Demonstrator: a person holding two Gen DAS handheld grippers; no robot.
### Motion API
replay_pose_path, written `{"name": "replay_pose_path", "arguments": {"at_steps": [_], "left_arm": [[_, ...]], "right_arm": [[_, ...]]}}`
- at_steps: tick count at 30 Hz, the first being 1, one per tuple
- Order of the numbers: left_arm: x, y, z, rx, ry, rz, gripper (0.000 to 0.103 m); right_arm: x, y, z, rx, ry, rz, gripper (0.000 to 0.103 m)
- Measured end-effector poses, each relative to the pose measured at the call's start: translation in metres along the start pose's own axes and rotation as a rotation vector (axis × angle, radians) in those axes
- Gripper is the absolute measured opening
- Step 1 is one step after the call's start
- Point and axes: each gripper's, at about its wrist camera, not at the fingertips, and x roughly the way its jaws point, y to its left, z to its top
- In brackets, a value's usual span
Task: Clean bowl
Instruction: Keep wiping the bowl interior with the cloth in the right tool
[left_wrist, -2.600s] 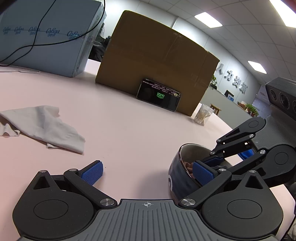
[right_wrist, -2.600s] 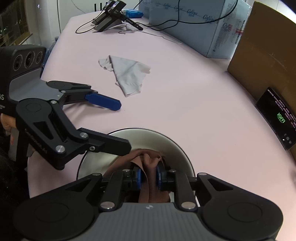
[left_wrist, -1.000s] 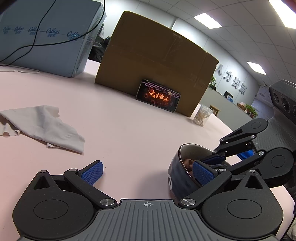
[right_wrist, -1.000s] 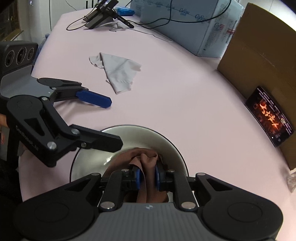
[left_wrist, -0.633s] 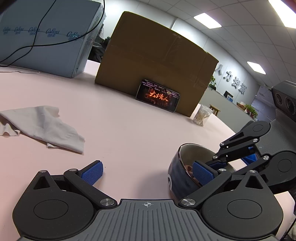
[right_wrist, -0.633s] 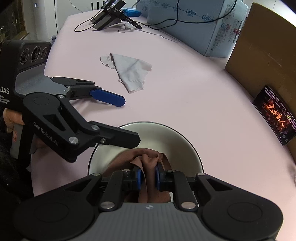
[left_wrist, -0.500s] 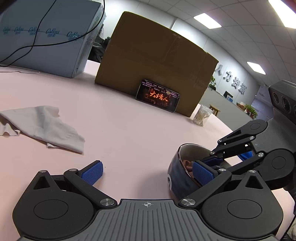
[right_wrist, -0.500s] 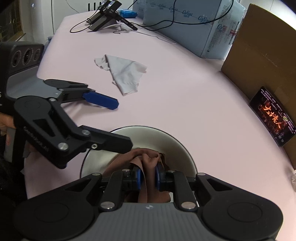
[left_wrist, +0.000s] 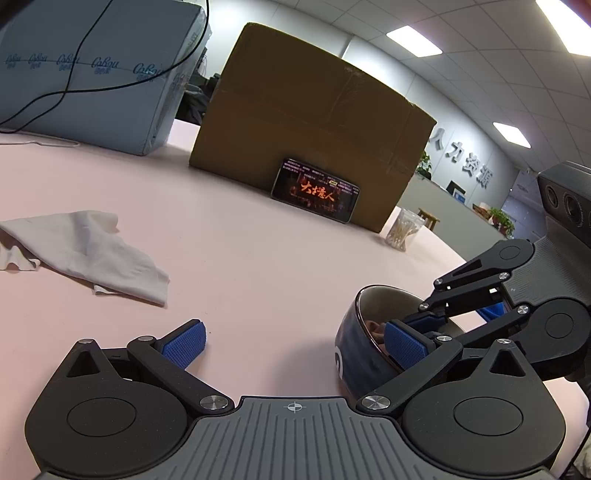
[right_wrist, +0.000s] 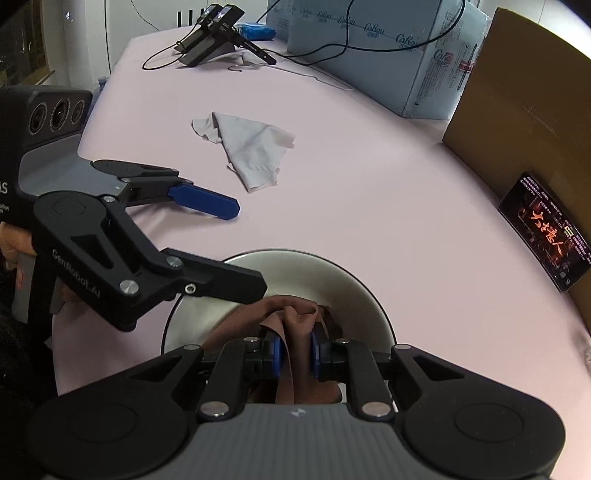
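bowl (right_wrist: 354, 280), dark blue outside and pale inside, standing upright on the pink table (right_wrist: 369, 177) near the edge closest to the person. a brown cloth (right_wrist: 295, 317) lies bunched inside the bowl. right gripper (right_wrist: 295, 352): its blue fingers (right_wrist: 275, 352) are closed tight on a fold of the brown cloth, the gripper tilted down into the bowl from the near side. left gripper (left_wrist: 293, 343): its fingers stand wide open, gripping nothing; one blue finger (left_wrist: 404, 343) reaches over the bowl's rim at the left side of the bowl, the other (left_wrist: 184, 341) stays over bare table well apart from the bowl. whether the finger at the rim touches the bowl cannot be told. part of a hand (right_wrist: 14, 240) shows on the left gripper's handle at the near left edge of the right wrist view.

beyond the bowl, toward the middle of the table, lies a crumpled grey cloth (right_wrist: 251, 147), apart from both grippers. a phone (left_wrist: 315, 190) with a lit screen leans against a brown cardboard box (left_wrist: 314, 122) at the far side of the table. beside that box stands a pale blue wrapped package (left_wrist: 96, 74) with a black cable (left_wrist: 110, 86) draped across it. a small clear jar of cotton swabs (left_wrist: 402, 229) stands near the table edge to the right of the box. at the far corner of the table lies a dark device (right_wrist: 210, 37) with its own cable.
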Motion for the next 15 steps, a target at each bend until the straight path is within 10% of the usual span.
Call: {"name": "replay_pose_path", "arguments": {"at_steps": [15], "left_arm": [[-0.0028, 0.0006, -0.0007, 0.000, -0.001, -0.001, 0.103]], "right_arm": [[-0.0024, -0.0019, -0.0052, 0.009, 0.006, -0.006, 0.018]]}}
